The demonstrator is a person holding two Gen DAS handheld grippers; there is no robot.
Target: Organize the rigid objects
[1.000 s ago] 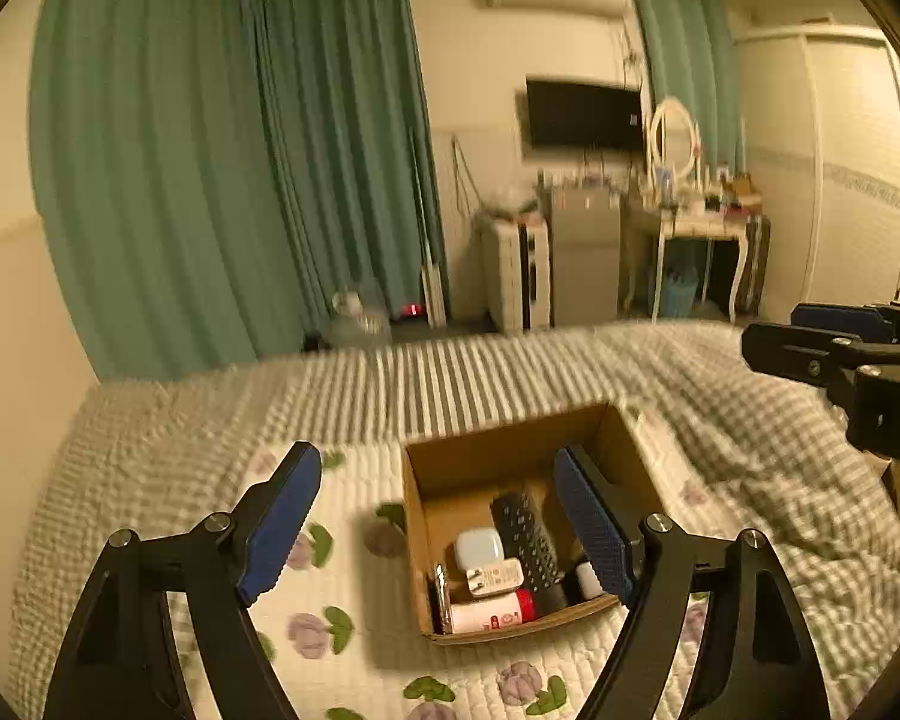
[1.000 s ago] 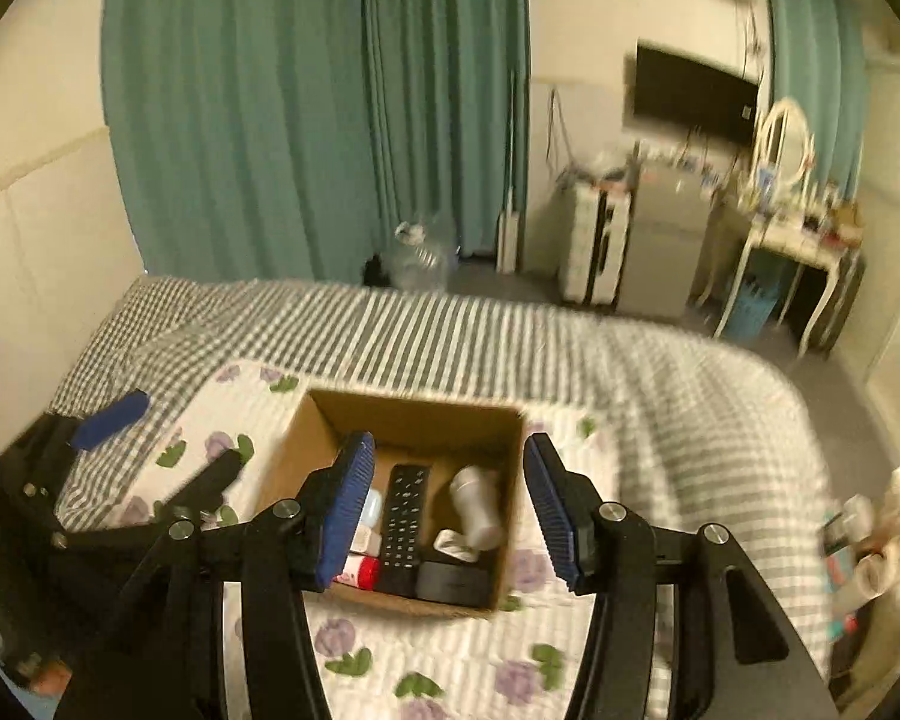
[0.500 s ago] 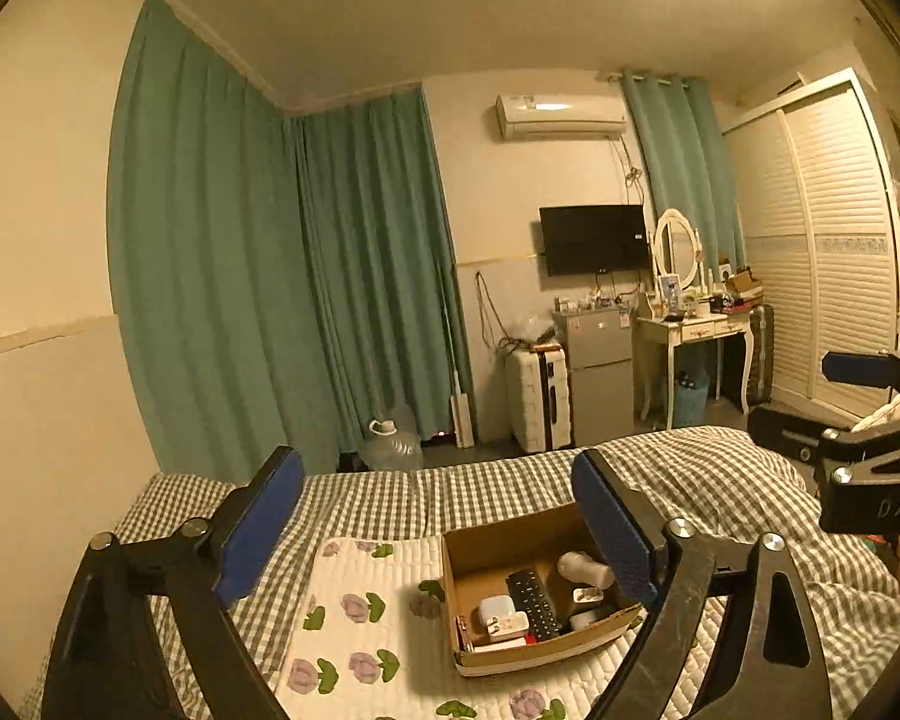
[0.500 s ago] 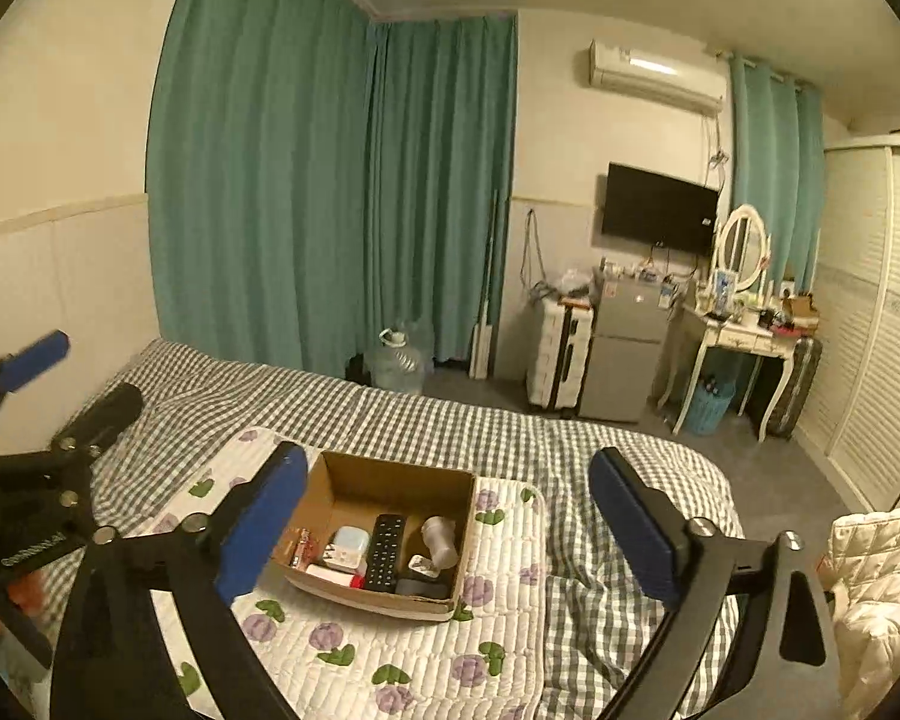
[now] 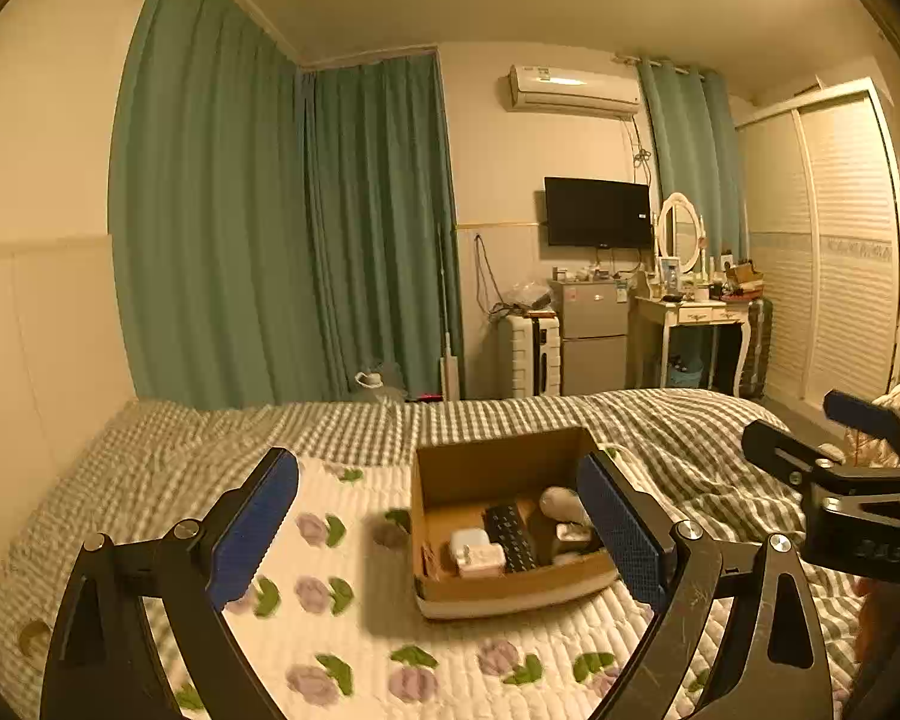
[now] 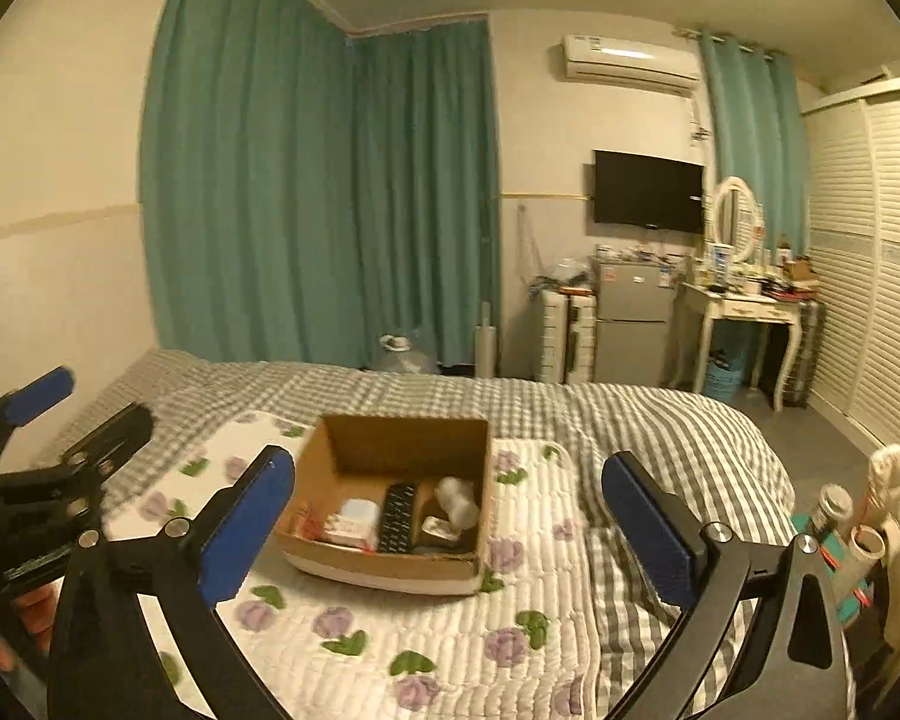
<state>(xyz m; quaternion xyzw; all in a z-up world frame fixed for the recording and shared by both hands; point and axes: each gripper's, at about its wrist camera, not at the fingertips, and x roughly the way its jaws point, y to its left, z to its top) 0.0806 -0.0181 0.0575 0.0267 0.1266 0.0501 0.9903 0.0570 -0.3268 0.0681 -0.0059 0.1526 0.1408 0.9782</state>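
Box [image 5: 513, 591] of brown cardboard, square and open-topped, sits at lower centre on a quilted floral mat [image 5: 342, 630] over the checked bed [image 5: 678, 438]; teal curtains [image 5: 282, 228] behind. Both tongs, left [image 5: 441, 531] and right [image 6: 444, 531], gape apart, empty.

teal curtains [image 5: 282, 228] | wall TV [image 5: 597, 212] | grey fridge [image 6: 633, 321] | white vanity [image 6: 744, 306]

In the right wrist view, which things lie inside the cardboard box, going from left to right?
Small red-and-white item → pale blue-white box → black remote control → whitish bottle lying on its side, all inside the cardboard box.
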